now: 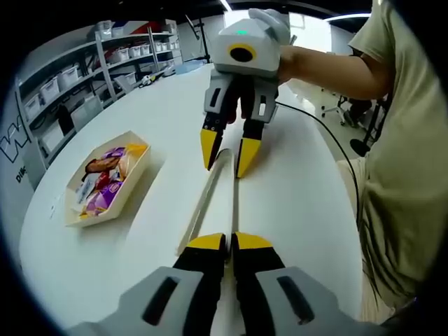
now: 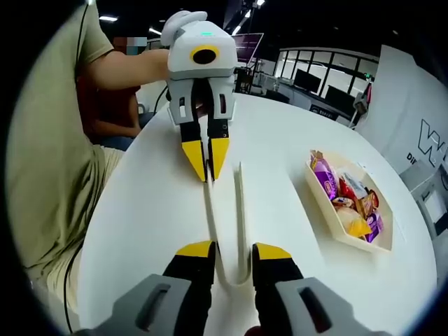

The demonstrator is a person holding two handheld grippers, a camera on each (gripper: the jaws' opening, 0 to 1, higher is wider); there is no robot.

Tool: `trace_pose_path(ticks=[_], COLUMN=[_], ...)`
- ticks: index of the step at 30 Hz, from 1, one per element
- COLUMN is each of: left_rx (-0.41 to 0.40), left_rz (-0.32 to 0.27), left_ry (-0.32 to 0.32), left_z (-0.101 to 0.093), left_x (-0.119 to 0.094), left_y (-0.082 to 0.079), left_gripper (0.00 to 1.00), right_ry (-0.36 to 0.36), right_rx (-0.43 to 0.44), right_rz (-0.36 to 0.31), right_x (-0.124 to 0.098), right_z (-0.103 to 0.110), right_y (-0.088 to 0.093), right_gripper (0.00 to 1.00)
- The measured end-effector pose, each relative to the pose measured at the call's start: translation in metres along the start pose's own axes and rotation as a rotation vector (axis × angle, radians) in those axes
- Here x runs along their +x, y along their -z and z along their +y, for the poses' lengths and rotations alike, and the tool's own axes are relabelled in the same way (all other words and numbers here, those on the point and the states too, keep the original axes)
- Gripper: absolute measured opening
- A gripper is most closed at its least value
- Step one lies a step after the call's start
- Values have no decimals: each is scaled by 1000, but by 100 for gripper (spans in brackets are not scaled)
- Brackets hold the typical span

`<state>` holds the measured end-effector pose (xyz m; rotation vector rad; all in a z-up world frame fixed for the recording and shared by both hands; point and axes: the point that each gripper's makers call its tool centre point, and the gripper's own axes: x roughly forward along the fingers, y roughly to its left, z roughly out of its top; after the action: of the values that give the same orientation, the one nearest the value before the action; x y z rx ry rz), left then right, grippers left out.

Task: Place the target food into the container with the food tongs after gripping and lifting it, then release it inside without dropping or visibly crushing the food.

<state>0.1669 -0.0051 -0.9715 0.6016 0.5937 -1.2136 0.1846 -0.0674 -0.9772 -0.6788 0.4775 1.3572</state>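
Left gripper view: camera rides low over the white desk (image 1: 294, 189), close to its surface, facing along its own left claw (image 1: 229, 245) toward the right claw (image 1: 227, 154) opposite; shelving (image 1: 77, 84) beyond the far desk edge.

Right gripper view: camera low over the same desk (image 2: 280, 140), facing back the opposite way, left claw (image 2: 205, 159) ahead, glazed partitions (image 2: 329, 66) behind.

Shared: desk top, tongs (image 1: 213, 192) (image 2: 227, 210) lying between the cameras, food tray (image 1: 136, 178) (image 2: 329, 217), person's torso (image 1: 406, 154) (image 2: 49, 154) at the desk edge.
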Motion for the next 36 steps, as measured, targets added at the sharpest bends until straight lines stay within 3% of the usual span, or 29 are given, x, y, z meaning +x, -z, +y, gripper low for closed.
trace_pose_path(ticks=[28, 36], left_rx=[-28, -39], left_rz=[-37, -40], left_ry=[-38, -70], left_z=[0, 1], left_x=[-3, -8], left_y=[-2, 4], left_gripper=[7, 8], right_ry=[24, 39], right_rx=[21, 26], right_rz=[-14, -15], right_x=[-5, -7], right_z=[0, -1], right_y=[0, 2], right_gripper=[15, 14])
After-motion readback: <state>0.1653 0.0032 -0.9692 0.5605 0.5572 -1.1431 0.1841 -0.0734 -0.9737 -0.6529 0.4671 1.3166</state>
